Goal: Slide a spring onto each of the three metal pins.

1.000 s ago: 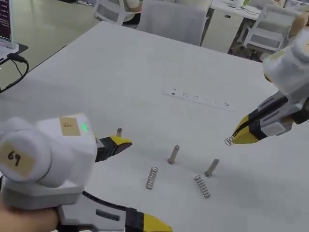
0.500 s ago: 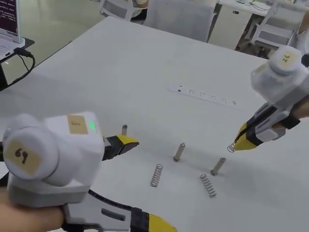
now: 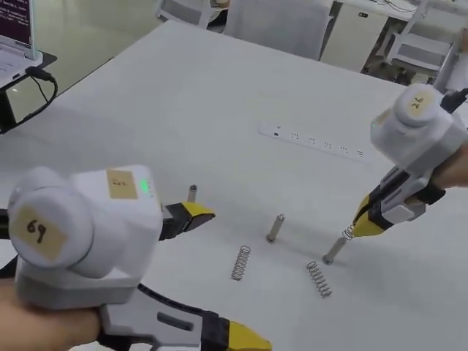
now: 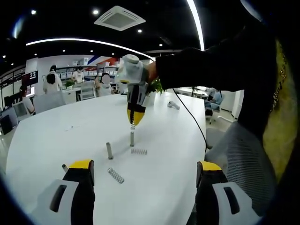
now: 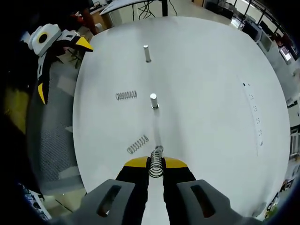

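Right tool point(image 5: 156, 162) pinching spring point(image 5: 156, 153), pin point(image 4: 131, 139) beneath (upright)

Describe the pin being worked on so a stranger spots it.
On the white table, three short metal pins stand in a row before the white power strip. It is the pin rightmost in the head view, directly under the coil spring held in the right tool.
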Tool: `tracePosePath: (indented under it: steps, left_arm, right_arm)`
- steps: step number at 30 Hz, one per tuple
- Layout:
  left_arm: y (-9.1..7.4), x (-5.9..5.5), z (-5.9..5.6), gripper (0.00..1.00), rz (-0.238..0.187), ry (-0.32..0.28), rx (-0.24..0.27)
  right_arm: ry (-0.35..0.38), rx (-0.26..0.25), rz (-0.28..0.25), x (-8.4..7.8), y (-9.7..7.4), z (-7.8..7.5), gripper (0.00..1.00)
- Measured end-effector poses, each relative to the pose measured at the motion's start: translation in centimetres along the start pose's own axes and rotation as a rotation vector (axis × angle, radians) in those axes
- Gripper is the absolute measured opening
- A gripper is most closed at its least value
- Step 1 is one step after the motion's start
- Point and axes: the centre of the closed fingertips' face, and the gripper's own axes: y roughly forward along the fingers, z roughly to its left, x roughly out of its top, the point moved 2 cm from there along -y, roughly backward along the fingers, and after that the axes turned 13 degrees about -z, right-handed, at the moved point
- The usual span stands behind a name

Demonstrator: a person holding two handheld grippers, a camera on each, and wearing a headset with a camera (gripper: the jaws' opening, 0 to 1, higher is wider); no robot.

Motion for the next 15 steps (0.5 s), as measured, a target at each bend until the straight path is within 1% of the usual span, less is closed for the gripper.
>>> tracePosePath:
  steps: [8, 15]
  left_arm:
    - [0.16, 0.01, 0.09, 0.87, 0.003, 0.000, -0.005]
    - [0.20, 0.03, 0.18, 0.86, 0.006, -0.001, -0.005]
  right_arm:
    - [0.011, -0.002, -0.003, -0.09, 0.37, -0.46, 0.08]
    - [0.015, 0.003, 0.005, -0.22, 0.57, -0.63, 0.08]
